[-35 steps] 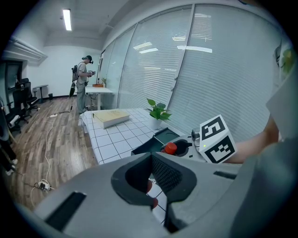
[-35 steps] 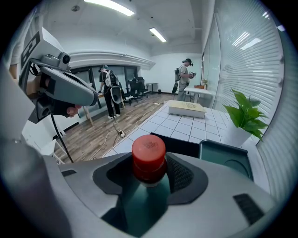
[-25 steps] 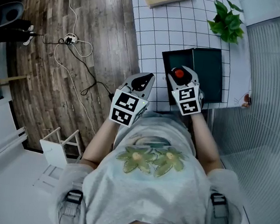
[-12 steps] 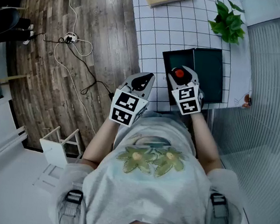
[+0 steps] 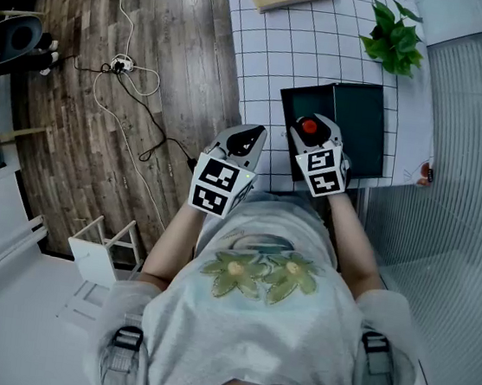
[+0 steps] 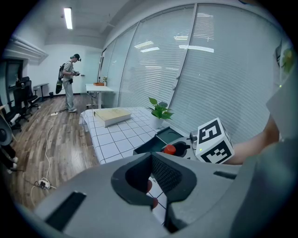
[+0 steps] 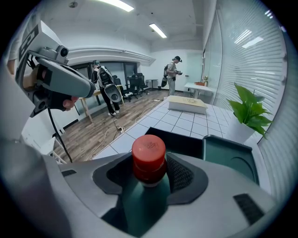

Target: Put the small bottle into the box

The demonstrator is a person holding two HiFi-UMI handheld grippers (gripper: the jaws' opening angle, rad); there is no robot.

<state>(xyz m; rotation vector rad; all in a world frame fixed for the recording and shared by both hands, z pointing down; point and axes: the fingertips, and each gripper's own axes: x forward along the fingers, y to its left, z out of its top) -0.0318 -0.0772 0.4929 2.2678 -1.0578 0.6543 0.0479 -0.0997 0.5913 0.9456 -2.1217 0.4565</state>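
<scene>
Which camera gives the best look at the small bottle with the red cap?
The right gripper view: the small bottle fills the centre, sharp, gripped between the jaws. The head view shows only its red cap from above; the left gripper view shows that cap tiny.

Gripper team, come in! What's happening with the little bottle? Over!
Left gripper open, empty. Right gripper shut on small bottle, red cap up. Bottle at the near edge of the box, not in yet. Nothing seen blocking the box.
</scene>
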